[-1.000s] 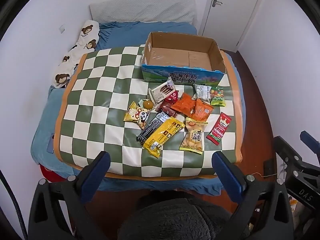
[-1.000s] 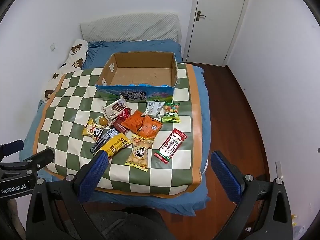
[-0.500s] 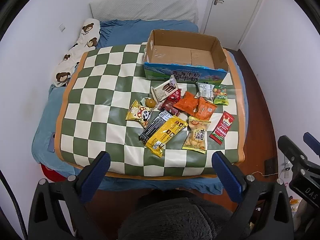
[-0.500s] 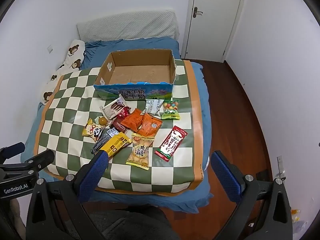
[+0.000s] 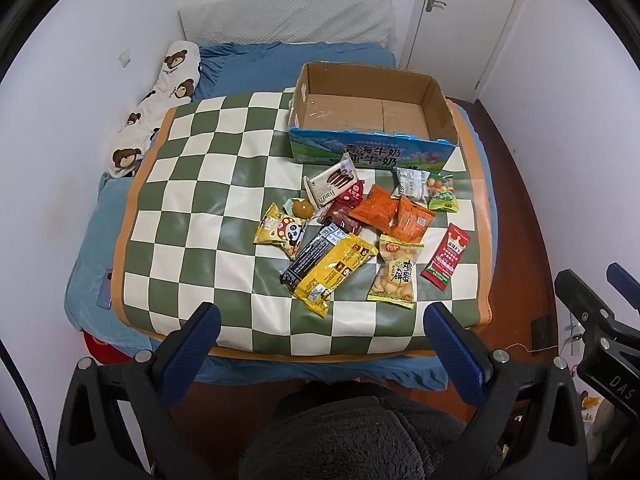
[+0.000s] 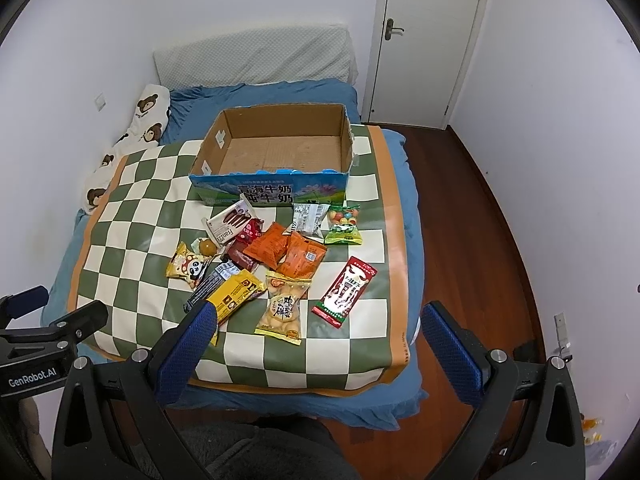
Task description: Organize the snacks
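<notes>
Two grippers hang above the near edge of the bed, both spread wide and holding nothing. The left gripper [image 5: 318, 330] has its blue pads well apart over the checked mat [image 5: 192, 208], touching no packet. The right gripper [image 6: 320, 330] is just as wide; in its own view its left pad [image 6: 188, 344] covers the near end of the yellow packet [image 6: 236, 292], though whether it touches cannot be told.

The snacks lie in a loose heap on the mat just in front of the open cardboard box [image 5: 372, 120], which has nothing inside. The red packet [image 5: 446, 256] lies a little apart at the right of the heap. Several packets overlap, so the dark red ones [image 5: 340, 218] in the middle are hard to make out. A grey fleecy garment [image 5: 352, 436] fills the bottom of the left view.
</notes>
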`<state>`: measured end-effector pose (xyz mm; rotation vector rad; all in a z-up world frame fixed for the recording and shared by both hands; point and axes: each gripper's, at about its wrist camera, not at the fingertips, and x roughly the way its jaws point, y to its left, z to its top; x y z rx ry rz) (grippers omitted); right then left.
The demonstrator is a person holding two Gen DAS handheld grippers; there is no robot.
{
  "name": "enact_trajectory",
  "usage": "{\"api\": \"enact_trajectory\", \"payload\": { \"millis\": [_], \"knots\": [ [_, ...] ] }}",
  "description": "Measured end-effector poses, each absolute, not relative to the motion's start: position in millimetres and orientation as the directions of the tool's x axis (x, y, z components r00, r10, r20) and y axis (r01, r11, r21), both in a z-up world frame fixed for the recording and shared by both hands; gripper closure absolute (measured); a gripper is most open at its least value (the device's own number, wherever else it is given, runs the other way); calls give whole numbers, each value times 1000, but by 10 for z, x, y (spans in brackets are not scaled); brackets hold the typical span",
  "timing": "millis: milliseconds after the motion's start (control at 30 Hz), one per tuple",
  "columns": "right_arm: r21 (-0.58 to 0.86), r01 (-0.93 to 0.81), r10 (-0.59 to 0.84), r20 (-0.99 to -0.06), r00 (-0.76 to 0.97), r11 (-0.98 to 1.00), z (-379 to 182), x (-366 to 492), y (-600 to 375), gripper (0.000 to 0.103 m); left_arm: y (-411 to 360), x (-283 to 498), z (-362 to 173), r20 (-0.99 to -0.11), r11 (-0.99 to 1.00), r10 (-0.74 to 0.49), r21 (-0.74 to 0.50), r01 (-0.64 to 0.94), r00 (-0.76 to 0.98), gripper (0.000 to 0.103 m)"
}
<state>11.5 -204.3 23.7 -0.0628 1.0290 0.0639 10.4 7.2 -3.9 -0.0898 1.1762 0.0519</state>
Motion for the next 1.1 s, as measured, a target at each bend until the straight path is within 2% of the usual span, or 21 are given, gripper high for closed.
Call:
{"api": "enact_trajectory", "payload": {
  "millis": [1100],
  "knots": [
    [-5,-69,33,-844,535,998,285,50,-2132,0,-53,93,39,-910,996,-21,-56,-71,415,0]
  ]
}}
